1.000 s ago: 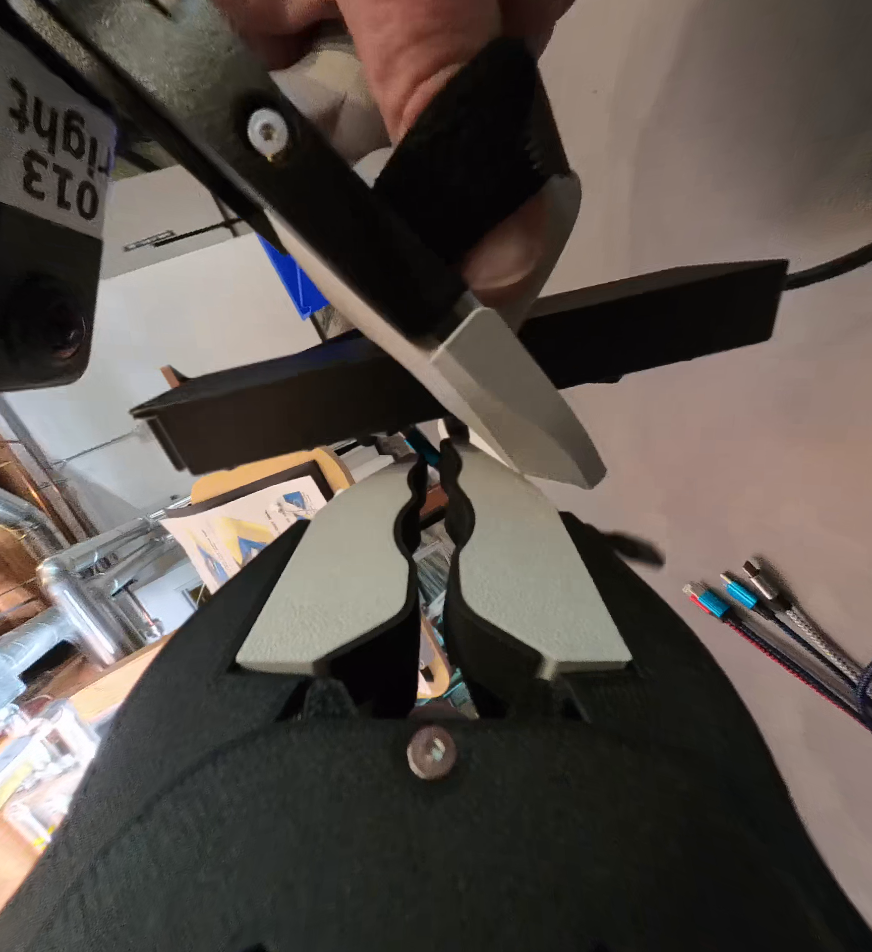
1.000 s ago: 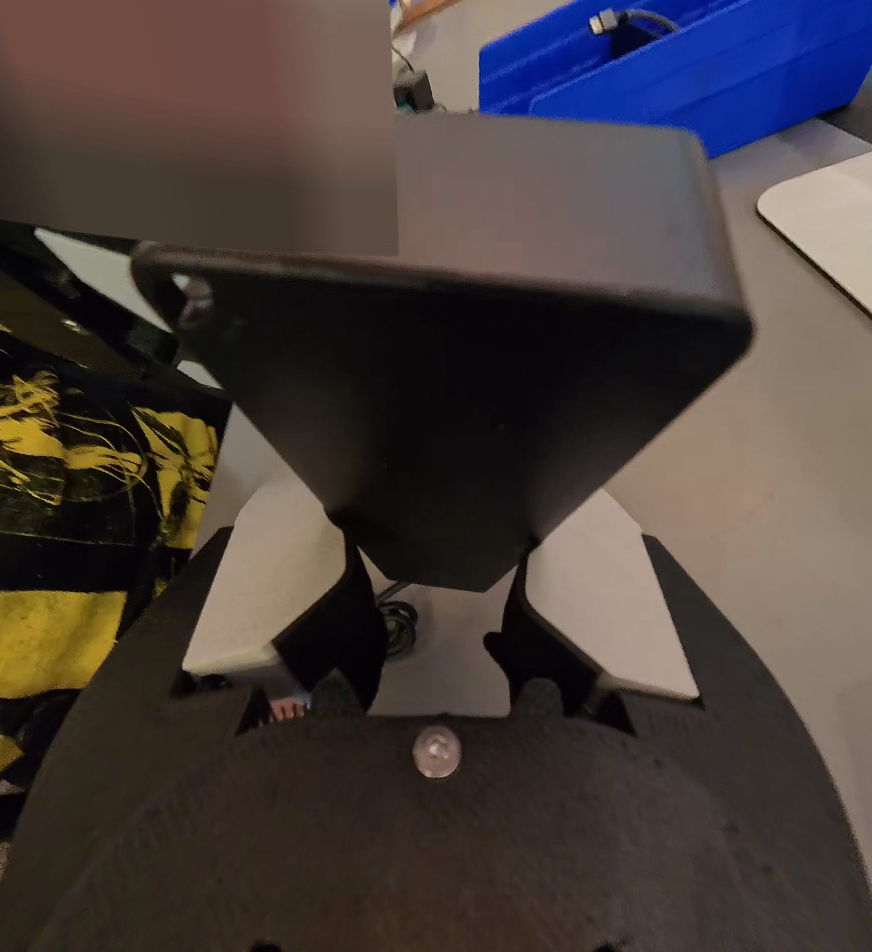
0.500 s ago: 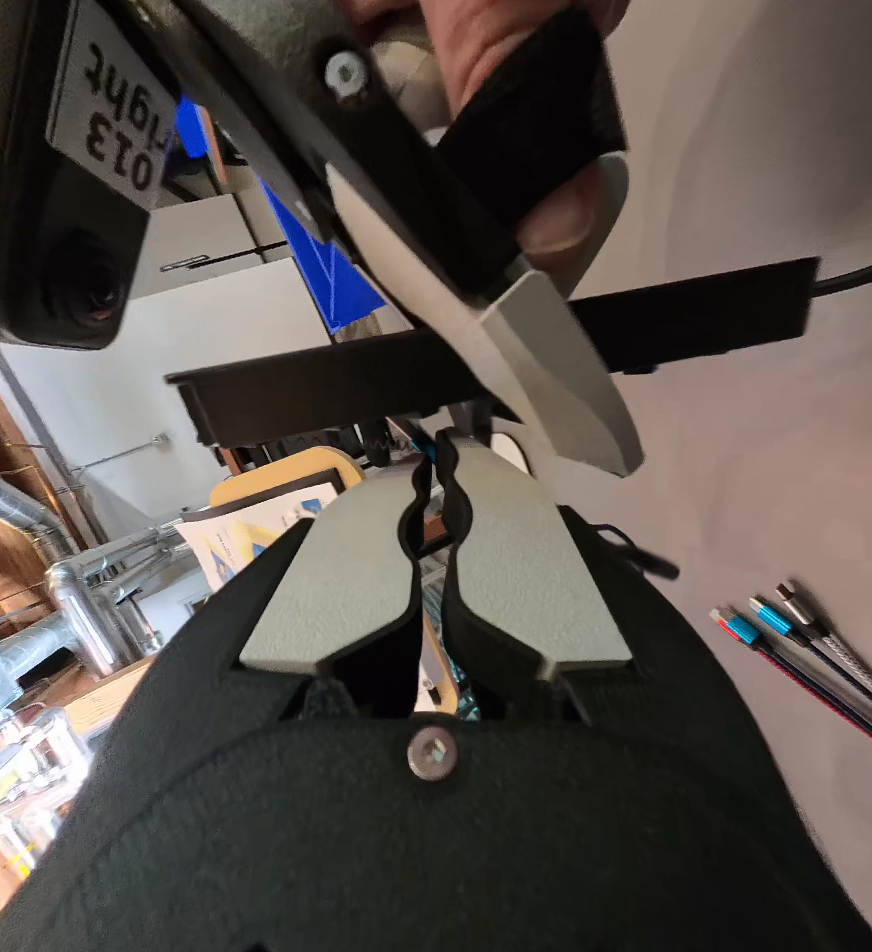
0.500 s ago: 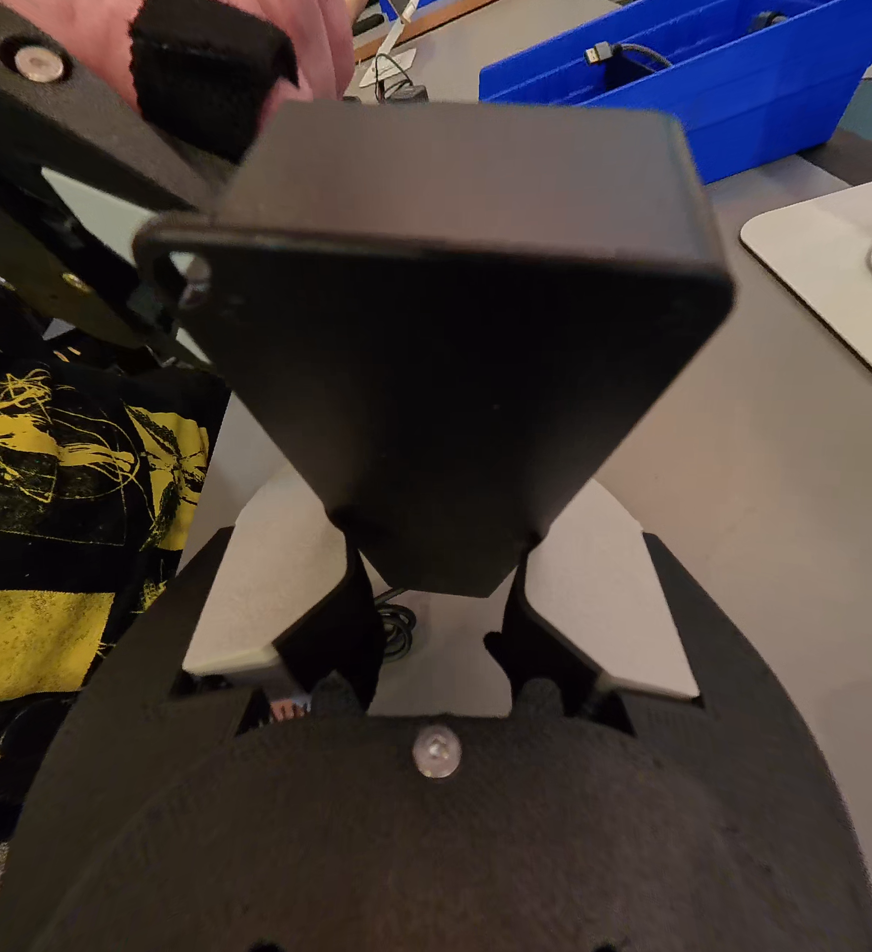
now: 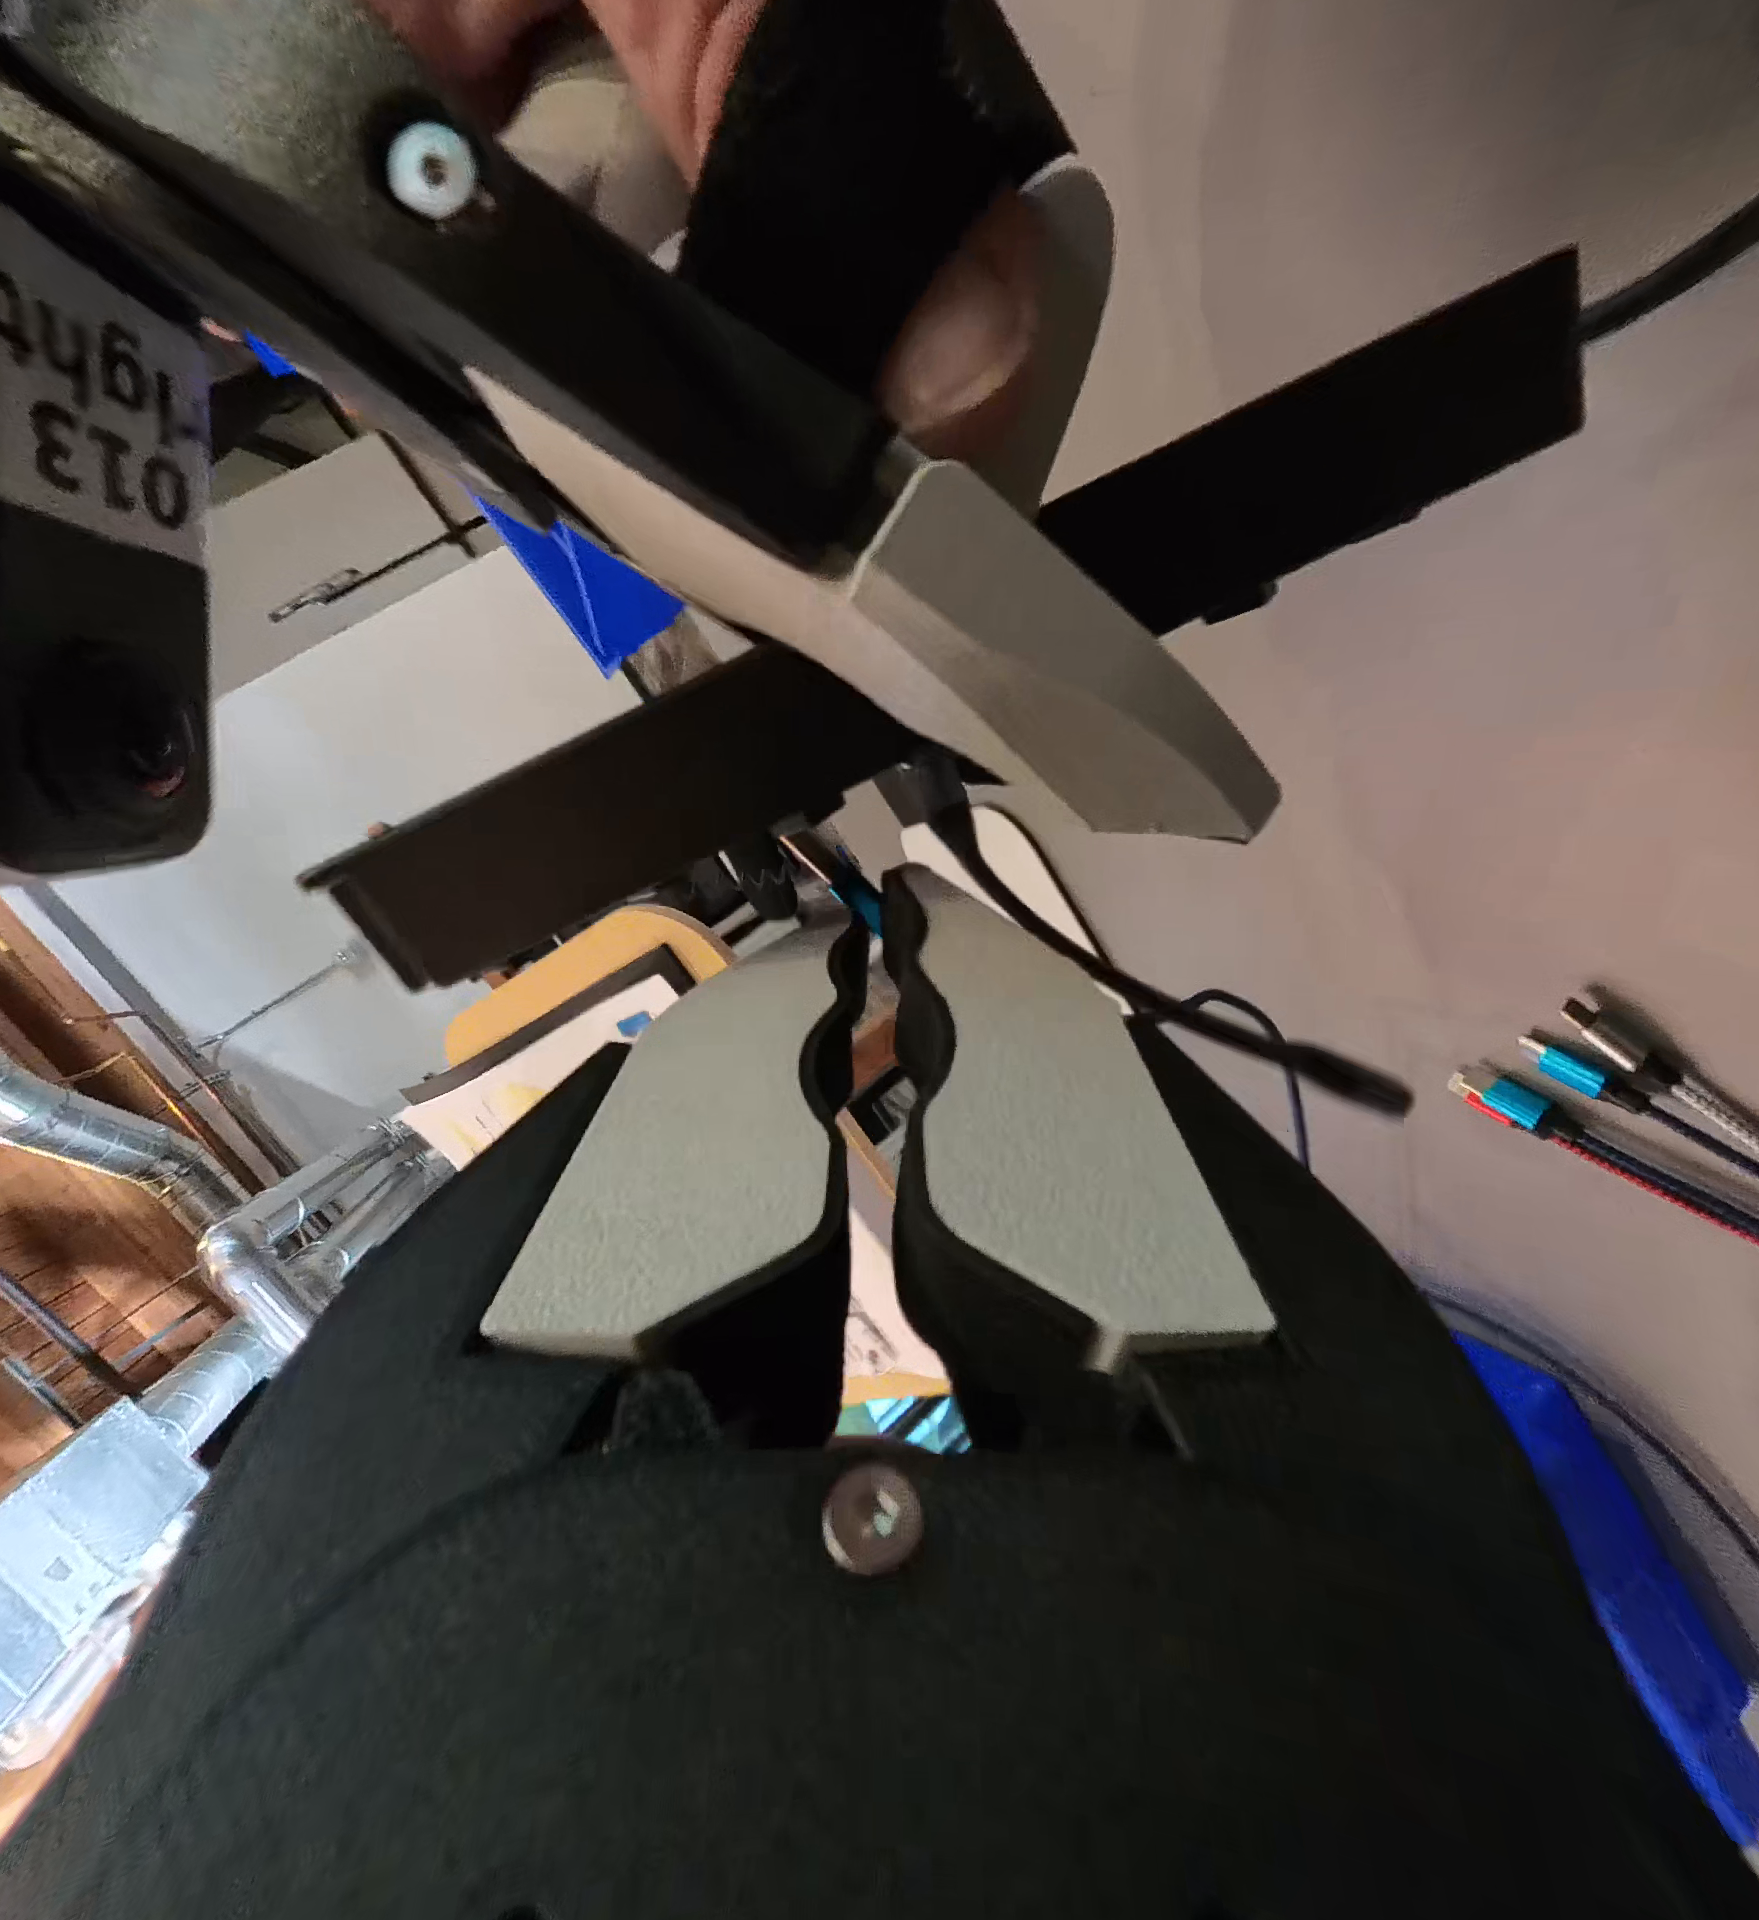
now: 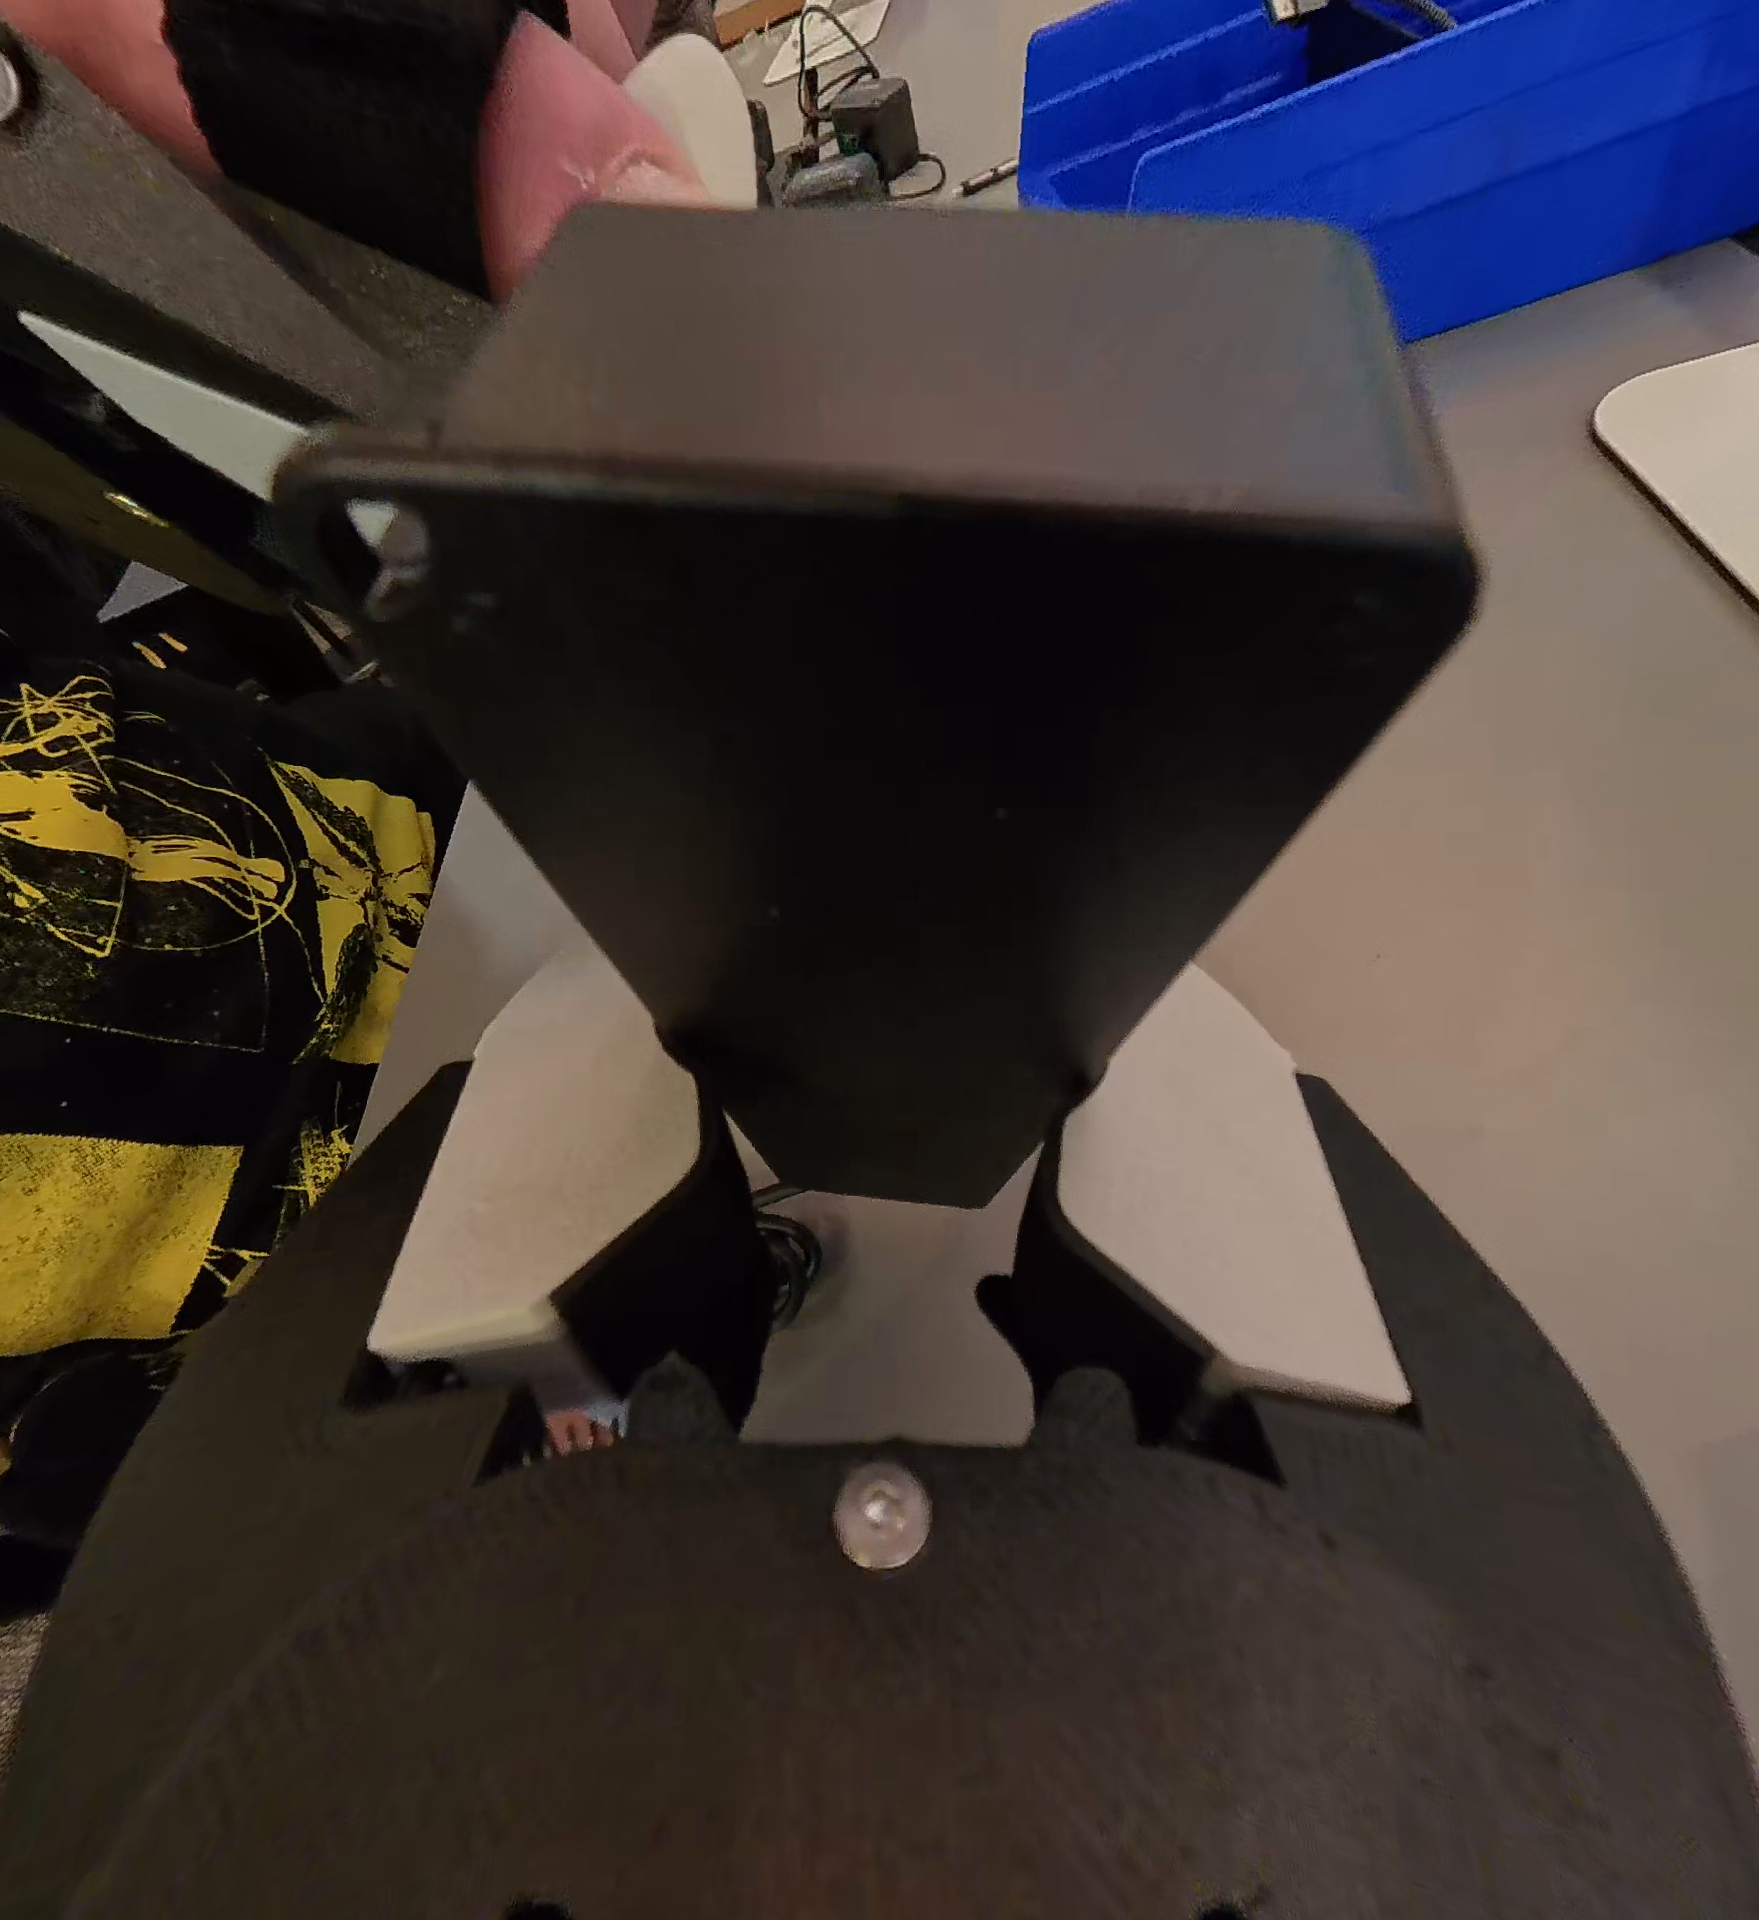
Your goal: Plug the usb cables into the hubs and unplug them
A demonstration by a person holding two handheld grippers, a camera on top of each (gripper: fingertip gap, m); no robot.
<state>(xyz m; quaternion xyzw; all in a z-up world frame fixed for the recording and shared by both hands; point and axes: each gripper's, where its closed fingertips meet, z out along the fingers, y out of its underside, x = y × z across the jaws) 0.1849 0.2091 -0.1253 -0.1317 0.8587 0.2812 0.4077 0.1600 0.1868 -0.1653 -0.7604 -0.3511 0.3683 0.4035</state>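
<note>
In the right wrist view the black hub fills the middle of the frame, wedged between the two pale fingers of the right gripper, which clamp its narrow lower end from both sides. The hub is a flat, matte box with rounded corners, and it is lifted off the grey table.

In the left wrist view the same hub runs as a long dark bar from lower left to upper right across the upper half of the frame. A thin black cord leaves its far end at the upper right. A grey finger of the right gripper crosses over it, and a person's hand shows above under a black strap.

The left gripper sits just below the hub's underside. Its grey fingers, edged with wavy black rubber, are nearly together and pinch a small blue plug at their tips. The plug's metal end points up at the hub's lower edge; whether it is seated in a port I cannot tell.

At the right of that frame lie spare cables on the table, braided, with blue and silver metal ends. A blue plastic bin stands at the upper right of the right wrist view, beside a pale mat.
</note>
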